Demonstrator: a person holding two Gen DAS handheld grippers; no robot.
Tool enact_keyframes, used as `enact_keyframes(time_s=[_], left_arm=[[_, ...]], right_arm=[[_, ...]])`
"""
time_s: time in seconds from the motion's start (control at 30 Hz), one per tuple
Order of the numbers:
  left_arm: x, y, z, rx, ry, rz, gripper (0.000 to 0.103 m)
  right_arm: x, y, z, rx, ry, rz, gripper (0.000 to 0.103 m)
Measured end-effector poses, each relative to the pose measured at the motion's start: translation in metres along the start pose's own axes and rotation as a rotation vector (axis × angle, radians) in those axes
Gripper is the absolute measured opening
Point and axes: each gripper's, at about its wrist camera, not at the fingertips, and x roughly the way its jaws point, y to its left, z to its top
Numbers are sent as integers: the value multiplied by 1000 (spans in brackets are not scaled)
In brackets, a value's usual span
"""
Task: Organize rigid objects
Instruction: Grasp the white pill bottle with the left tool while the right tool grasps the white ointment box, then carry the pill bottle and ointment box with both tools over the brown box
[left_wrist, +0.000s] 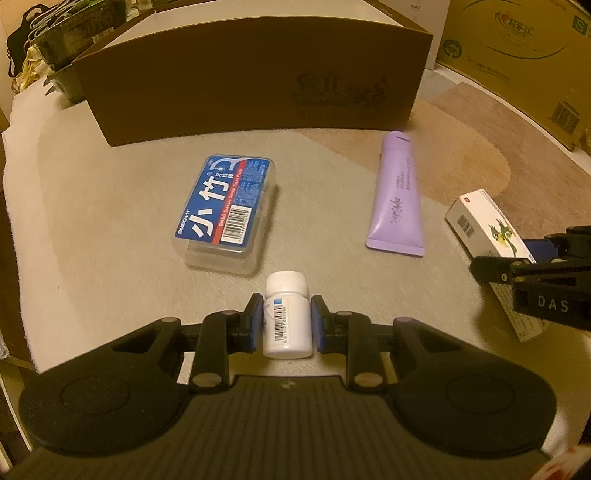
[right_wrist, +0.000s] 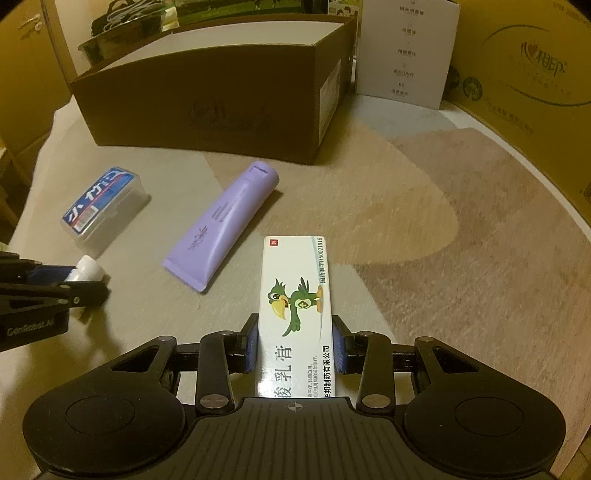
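So I've got the left gripper (left_wrist: 287, 324) with its fingers clamped on the little white pill bottle (left_wrist: 287, 317), and the right gripper (right_wrist: 295, 349) squeezing the long sides of the parrot medicine carton (right_wrist: 295, 314), both low over the rug-covered worktop (right_wrist: 443, 258). I'd lift both straight up, clear the near wall of the brown cardboard box (right_wrist: 207, 103) and drop them inside. The floss box (left_wrist: 225, 206) and purple tube (left_wrist: 397, 199) still lie out front.

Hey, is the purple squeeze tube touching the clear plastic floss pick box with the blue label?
Apart. The left wrist view shows bare tabletop between the purple squeeze tube and the clear plastic floss pick box; the right wrist view agrees.
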Motion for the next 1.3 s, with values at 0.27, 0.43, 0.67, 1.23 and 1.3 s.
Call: enact_keyframes(time_s=[0.27, 0.43, 0.67, 1.23, 1.3], left_arm=[[-14, -3, -3, 15, -18, -15, 24], [-27, -2, -4, 13, -39, -11, 24], [-54, 2, -3, 7, -89, -12, 24], [-90, 23, 31, -1, -200, 19, 24], [-92, 27, 39, 0, -212, 21, 24]], right_arm=[[-17, 1, -5, 19, 8, 51, 38], [-31, 4, -4, 23, -12, 73, 38], [-53, 10, 4, 11, -62, 91, 38], [-86, 24, 42, -26, -155, 137, 38], [-87, 26, 50, -33, -167, 142, 38]])
